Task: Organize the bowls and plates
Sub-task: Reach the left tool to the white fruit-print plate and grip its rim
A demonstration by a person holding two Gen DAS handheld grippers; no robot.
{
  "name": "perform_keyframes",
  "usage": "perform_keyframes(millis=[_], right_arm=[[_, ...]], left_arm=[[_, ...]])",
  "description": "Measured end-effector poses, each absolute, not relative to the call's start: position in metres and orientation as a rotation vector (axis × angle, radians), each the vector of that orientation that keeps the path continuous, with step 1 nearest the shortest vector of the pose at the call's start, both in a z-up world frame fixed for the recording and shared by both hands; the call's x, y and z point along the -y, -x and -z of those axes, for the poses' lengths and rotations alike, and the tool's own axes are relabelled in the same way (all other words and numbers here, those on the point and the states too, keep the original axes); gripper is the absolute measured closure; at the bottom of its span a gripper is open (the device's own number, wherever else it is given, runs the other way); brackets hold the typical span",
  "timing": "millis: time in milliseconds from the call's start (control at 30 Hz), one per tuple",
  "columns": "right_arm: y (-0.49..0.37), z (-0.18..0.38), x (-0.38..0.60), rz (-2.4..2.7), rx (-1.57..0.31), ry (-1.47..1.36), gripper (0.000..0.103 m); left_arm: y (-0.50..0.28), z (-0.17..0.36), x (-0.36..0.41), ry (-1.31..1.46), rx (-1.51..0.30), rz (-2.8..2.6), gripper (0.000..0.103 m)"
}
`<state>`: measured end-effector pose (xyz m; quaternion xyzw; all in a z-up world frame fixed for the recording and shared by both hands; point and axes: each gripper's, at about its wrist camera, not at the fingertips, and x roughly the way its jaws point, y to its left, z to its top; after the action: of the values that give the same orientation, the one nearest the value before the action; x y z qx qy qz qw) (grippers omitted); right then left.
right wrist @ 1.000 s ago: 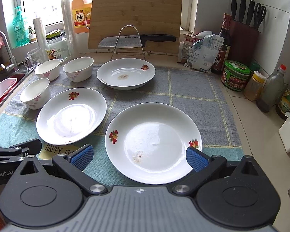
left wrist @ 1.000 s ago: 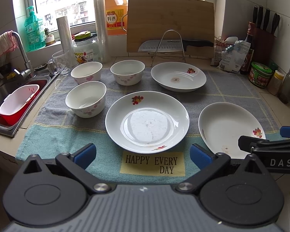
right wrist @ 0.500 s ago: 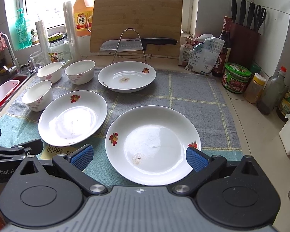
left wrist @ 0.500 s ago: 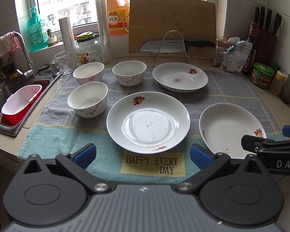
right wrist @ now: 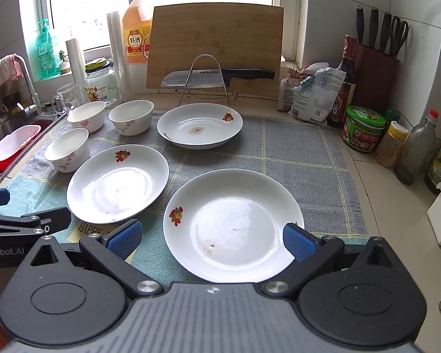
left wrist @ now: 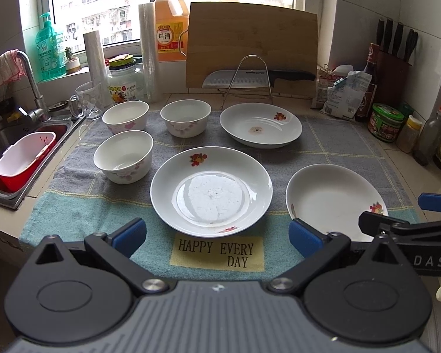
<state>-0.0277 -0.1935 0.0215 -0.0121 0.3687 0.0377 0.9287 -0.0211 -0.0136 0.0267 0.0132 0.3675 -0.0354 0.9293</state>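
Three white flowered plates lie on a cloth mat (left wrist: 332, 150): a middle plate (left wrist: 211, 189), a right plate (left wrist: 329, 200) and a far plate (left wrist: 260, 124). Three white bowls stand at the left: near bowl (left wrist: 123, 156), back left bowl (left wrist: 125, 117), back right bowl (left wrist: 185, 117). My left gripper (left wrist: 217, 236) is open just short of the middle plate's near rim. My right gripper (right wrist: 210, 239) is open, its blue pads either side of the right plate (right wrist: 233, 225). The right view also shows the middle plate (right wrist: 117, 184) and far plate (right wrist: 200, 125).
A sink (left wrist: 17, 158) with a red and white basin lies at the left. A cutting board (left wrist: 251, 50) and knife on a wire rack stand behind. Jars and bottles (right wrist: 364, 128) and a knife block (right wrist: 376, 67) line the right wall. A glass mug (left wrist: 86, 100) stands near the bowls.
Both cameras have tilted up or pulled back slightly, so the dishes sit a little lower in view. Nothing on the mat has moved, and both grippers stay open.
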Motion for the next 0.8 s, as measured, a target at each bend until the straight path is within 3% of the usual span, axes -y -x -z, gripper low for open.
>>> perform_keyframes(millis=[400, 800], right_arm=[[0.045, -0.007, 0.223, -0.159, -0.652, 0.062, 0.000], [0.044, 0.050, 0.238, -0.206, -0.737, 0.093, 0.000]], left_arm=[[0.019, -0.021, 0.029, -0.063, -0.694, 0.178, 0.001], [-0.013, 0.004, 0.044, -0.085, -0.775, 0.302, 0.001]])
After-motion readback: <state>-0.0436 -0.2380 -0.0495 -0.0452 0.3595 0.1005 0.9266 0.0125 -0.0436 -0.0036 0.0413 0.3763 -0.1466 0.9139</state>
